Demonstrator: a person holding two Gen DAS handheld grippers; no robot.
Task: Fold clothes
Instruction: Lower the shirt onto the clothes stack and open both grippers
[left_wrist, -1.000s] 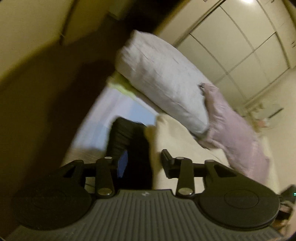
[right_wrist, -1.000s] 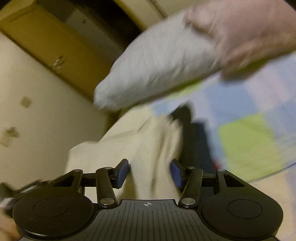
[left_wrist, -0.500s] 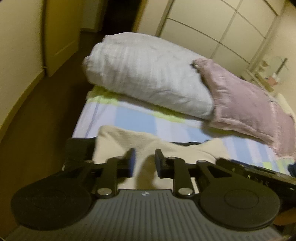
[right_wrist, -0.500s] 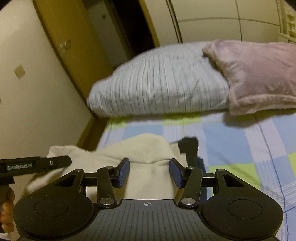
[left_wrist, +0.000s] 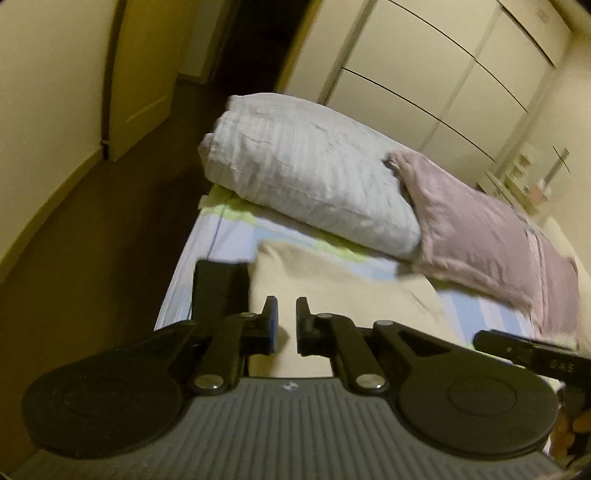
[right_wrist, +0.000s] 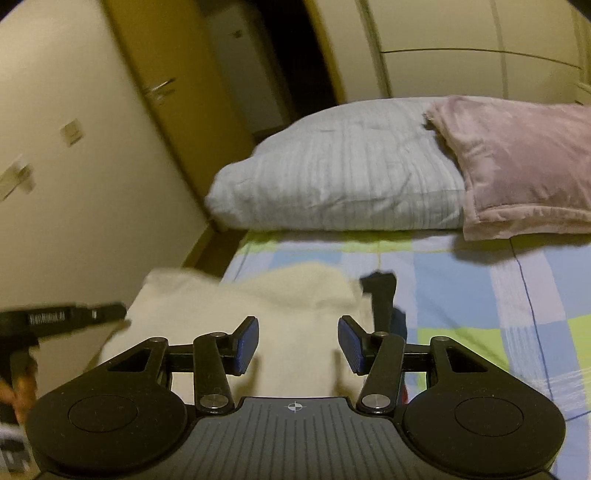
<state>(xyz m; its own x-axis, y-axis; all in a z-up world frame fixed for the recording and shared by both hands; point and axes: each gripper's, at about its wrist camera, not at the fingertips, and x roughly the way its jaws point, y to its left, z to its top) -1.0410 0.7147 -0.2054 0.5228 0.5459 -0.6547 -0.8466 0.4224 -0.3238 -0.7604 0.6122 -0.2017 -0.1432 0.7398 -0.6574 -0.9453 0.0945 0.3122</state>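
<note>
Left wrist view: left gripper (left_wrist: 286, 319) low in the middle, tilted down over the cream garment (left_wrist: 332, 291), jaws just closing to a thin gap, cloth between them but real pinch unclear. Could slip out if barely caught. Right wrist view: right gripper (right_wrist: 298, 343) low in the middle, jaws wide apart over the same garment (right_wrist: 280, 306) on the bed sheet (right_wrist: 480, 295); could snag the black clothing (right_wrist: 382, 295) beside it.

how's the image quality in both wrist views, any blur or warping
Left wrist view: dim yellowish light, motion smear on the pink plush pillow, wardrobe lines bowed by the fisheye. Right wrist view: sharper on the grey striped pillow, but the cream cloth blurs at left.
</note>
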